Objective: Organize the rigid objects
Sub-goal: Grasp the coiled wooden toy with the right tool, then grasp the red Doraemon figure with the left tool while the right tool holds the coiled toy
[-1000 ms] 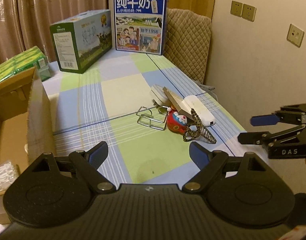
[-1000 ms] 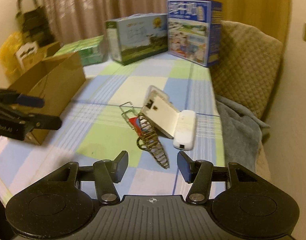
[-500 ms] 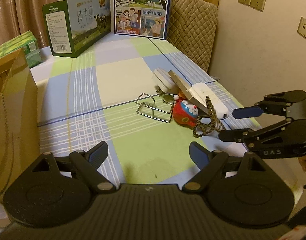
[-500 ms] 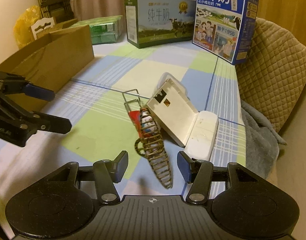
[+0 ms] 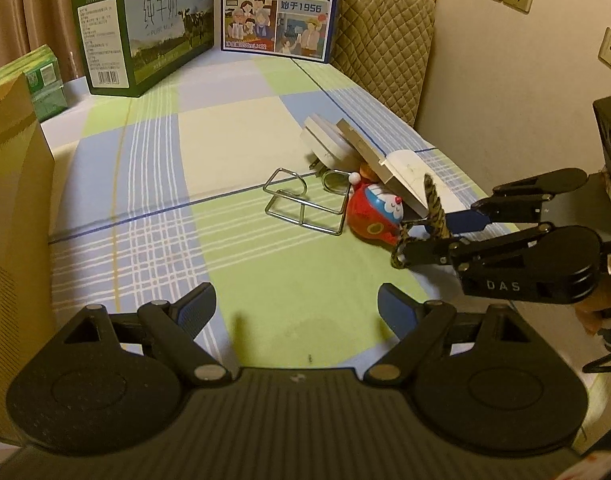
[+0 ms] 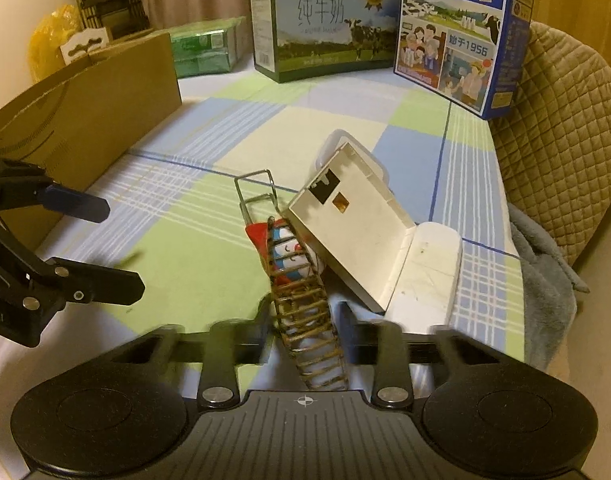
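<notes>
A pile of small objects lies on the checked tablecloth: a woven wicker ring piece (image 6: 305, 312) (image 5: 433, 208), a red and blue Doraemon toy (image 5: 375, 216) (image 6: 289, 252), a white plastic case (image 6: 357, 232) (image 5: 385, 168), a wire stand (image 5: 301, 208) (image 6: 257, 196) and a white round plug (image 5: 325, 140). My right gripper (image 6: 303, 332) has its fingers around the wicker piece, closing on it; it also shows in the left wrist view (image 5: 437, 232). My left gripper (image 5: 295, 304) is open and empty, hovering over the cloth short of the pile.
An open cardboard box (image 6: 81, 120) (image 5: 13, 200) stands at the left. A green milk carton (image 5: 145, 28) and a blue milk carton (image 5: 279, 4) stand at the far end. A quilted chair back (image 5: 385, 48) and a grey cloth (image 6: 545, 264) lie at the right edge.
My right gripper moved forward onto the wicker piece and narrowed its fingers around it. My left gripper moved forward towards the pile and stayed open.
</notes>
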{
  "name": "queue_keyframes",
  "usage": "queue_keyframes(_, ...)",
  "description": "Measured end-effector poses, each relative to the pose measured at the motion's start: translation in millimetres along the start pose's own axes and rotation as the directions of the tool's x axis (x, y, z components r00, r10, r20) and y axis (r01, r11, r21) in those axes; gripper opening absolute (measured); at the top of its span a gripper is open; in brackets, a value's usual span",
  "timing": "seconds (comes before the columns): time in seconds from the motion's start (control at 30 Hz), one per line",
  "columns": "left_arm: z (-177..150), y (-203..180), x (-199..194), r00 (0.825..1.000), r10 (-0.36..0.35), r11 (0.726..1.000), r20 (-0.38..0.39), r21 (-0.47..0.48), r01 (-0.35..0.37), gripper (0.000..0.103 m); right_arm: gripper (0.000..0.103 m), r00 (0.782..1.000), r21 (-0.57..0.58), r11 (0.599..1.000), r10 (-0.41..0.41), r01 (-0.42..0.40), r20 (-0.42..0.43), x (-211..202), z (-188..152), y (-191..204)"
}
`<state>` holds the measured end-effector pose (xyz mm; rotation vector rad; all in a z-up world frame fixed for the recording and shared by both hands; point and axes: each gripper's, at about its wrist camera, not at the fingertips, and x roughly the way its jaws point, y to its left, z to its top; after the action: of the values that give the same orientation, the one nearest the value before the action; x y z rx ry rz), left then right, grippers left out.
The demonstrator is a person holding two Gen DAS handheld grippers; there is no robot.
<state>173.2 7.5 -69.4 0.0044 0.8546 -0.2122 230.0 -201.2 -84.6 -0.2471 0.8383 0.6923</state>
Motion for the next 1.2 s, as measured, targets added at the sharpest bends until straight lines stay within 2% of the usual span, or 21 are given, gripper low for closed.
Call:
queue_keyframes(0.27,1.4,2.8,-0.6,1.0,-0.002,1.0,0.004,-0.007,0.002,0.085,0.024,0.999,0.021,0.999,-0.038,0.038,-0.003,-13.9,-3.7,2.2)
queue_keyframes(0.37,2.9,4.6,-0.9,1.0,-0.001,1.0,0.007,-0.013,0.001,0.085,0.024,0.997,0.029,0.996,-0.083,0.083,0.004,-16.9,-2.3,-0.2)
queue_keyframes(0.67,1.5,12.1,-2.9,1.0,0.004,0.999,0.01,-0.032,-0.004,0.085,0.024,0.985,0.036,0.985,-0.169,0.168,0.017,0.1,12.5,3.2)
queue_keyframes(0.77,0.0,15.3,-3.1,1.0,0.007,0.999,0.011,-0.036,-0.007,0.085,0.024,0.992,0.039,0.991,-0.126,0.125,0.023,5.1,15.2,8.6)
queue_keyframes(0.9,-1.1,18.4,-2.7,1.0,0.005,0.999,0.013,-0.042,-0.005,0.085,0.024,0.999,0.043,0.999,-0.023,0.021,0.042,6.2,17.7,16.2)
queue_keyframes(1.2,9.6,5.2,8.9,0.998,-0.031,0.999,0.056,0.011,0.03,0.085,0.024,0.997,0.116,0.991,-0.069,0.065,0.027,-7.0,12.4,3.0)
